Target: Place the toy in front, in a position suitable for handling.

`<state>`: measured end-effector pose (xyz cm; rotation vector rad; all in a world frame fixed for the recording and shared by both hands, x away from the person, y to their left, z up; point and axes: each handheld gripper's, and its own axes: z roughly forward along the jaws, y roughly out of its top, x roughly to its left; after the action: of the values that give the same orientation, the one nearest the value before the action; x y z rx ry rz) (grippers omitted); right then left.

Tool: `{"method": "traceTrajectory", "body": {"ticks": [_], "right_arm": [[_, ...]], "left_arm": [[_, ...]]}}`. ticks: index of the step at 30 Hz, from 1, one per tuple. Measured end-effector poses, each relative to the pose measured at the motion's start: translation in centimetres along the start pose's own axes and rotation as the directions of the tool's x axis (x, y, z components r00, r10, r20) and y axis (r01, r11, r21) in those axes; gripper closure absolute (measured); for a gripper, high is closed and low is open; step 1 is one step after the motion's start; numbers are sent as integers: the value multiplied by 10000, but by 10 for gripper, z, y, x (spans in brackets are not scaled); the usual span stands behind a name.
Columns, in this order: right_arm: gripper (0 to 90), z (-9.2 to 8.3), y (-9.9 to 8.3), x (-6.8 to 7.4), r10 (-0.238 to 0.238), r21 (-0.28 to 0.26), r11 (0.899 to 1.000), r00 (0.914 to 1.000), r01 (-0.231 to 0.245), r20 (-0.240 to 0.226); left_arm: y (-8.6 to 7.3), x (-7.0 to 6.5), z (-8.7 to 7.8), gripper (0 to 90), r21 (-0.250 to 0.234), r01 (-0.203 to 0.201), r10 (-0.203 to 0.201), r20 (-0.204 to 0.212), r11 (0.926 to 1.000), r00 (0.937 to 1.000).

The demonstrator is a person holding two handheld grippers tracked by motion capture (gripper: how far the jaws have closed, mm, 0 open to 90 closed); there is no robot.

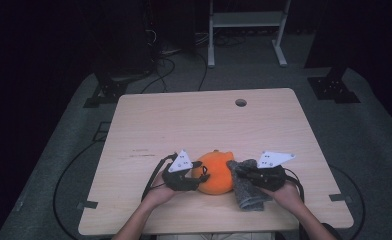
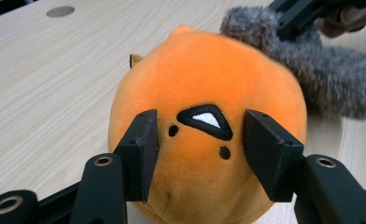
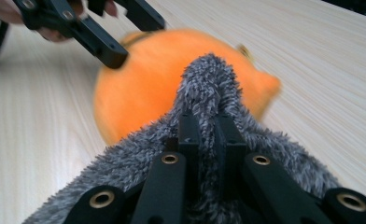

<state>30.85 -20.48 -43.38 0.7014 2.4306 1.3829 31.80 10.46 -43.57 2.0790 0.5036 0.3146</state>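
Orange plush toy (image 1: 215,172) sits on the desk (image 1: 194,125) near its six o'clock edge. Left gripper (image 2: 200,154) at the toy's nine o'clock, fingers (image 2: 141,149) pressed into its sides, gripping it. Right gripper (image 3: 208,135) at three o'clock, fingers nearly together, pinching the grey fuzzy cloth (image 1: 246,187) that touches the toy.

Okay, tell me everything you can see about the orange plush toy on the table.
The orange plush toy is a round, soft, short-pile ball with a black-edged white triangle and two black dots stitched on it, plus small nubs on top. It sits on the wooden table near the front edge. The left gripper pinches its face between both jaws. The grey fuzzy cloth, clamped by the right gripper, lies against its other side.
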Motion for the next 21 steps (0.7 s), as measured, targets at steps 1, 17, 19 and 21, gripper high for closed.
{"method": "traceTrajectory", "body": {"ticks": [1, 17, 19, 21], "right_arm": [[827, -2, 0, -1, 92, -11, 10000, 10000, -92, 26], [827, 19, 19, 6, 37, -502, 9987, 9988, -62, -483], [827, 17, 11, -1, 326, -321, 9989, 9985, -340, -443], [827, 15, 4, -8, 637, -45, 9980, 9977, -638, -239]], "left_arm": [[-1, 0, 0, 463, 39, 5, -5, 17, 10000, 10000], [2, 10, -2, 366, 4, 609, -609, 57, 9981, 9981], [1, 10, -2, 373, 33, 668, -668, 87, 9978, 9977], [0, 11, -2, 377, 94, 707, -708, 96, 9975, 9974]]}}
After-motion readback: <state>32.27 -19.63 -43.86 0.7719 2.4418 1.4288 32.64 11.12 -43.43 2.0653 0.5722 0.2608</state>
